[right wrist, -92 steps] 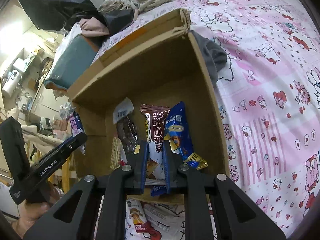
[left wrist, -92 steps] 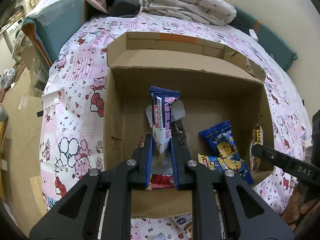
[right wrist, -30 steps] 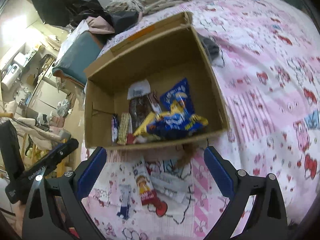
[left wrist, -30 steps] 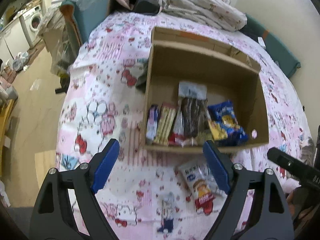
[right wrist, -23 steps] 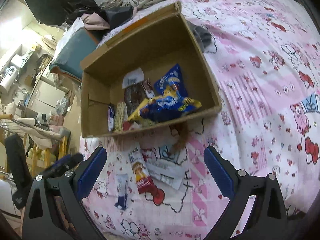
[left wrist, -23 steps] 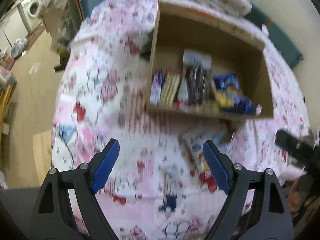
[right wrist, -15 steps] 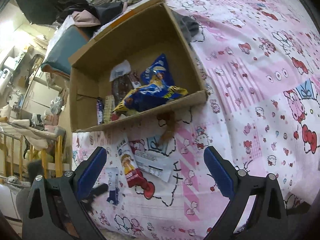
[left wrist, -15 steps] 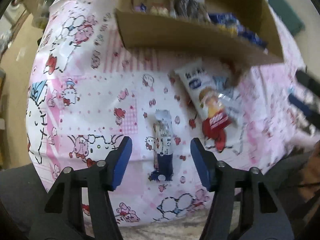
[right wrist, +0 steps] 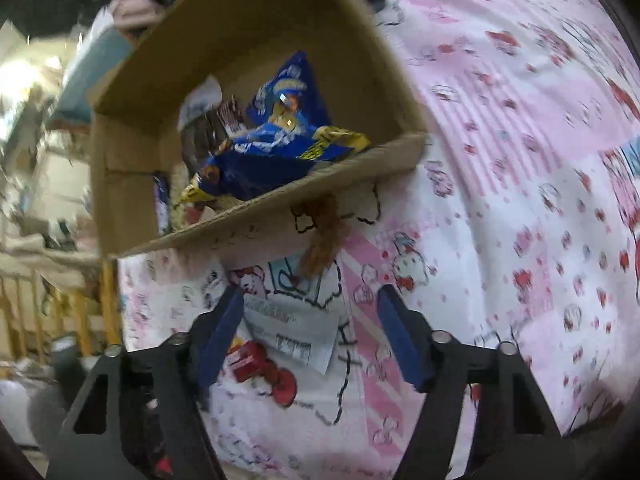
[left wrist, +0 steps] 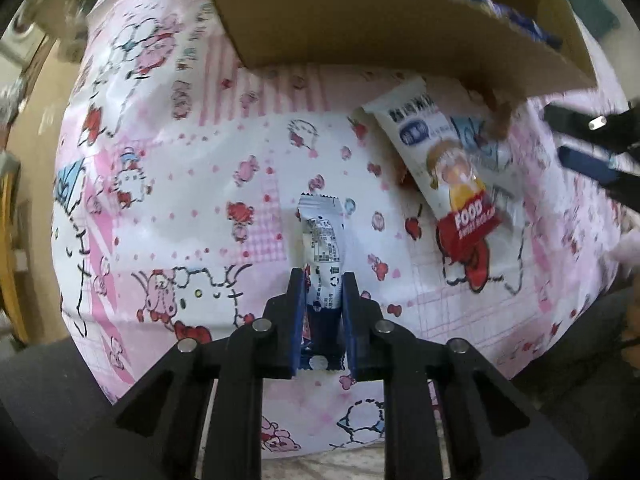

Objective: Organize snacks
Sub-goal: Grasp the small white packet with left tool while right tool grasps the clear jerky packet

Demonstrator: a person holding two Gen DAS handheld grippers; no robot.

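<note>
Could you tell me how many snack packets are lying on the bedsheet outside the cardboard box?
3, though more may be hidden. A small white-and-blue packet sits between the left gripper fingers; the white-and-red packet lies near the cardboard box; a clear-and-white wrapper partly overlaps it.

A home, most likely a bedroom: a bed spread with a pink cartoon-print sheet [right wrist: 520, 184], a cardboard box [right wrist: 248, 40] of snack packets resting on it, heaped clothing [right wrist: 132, 8] behind (blurred), and a yellow wooden frame [right wrist: 108, 300] beside the bed, above domestic clutter.
</note>
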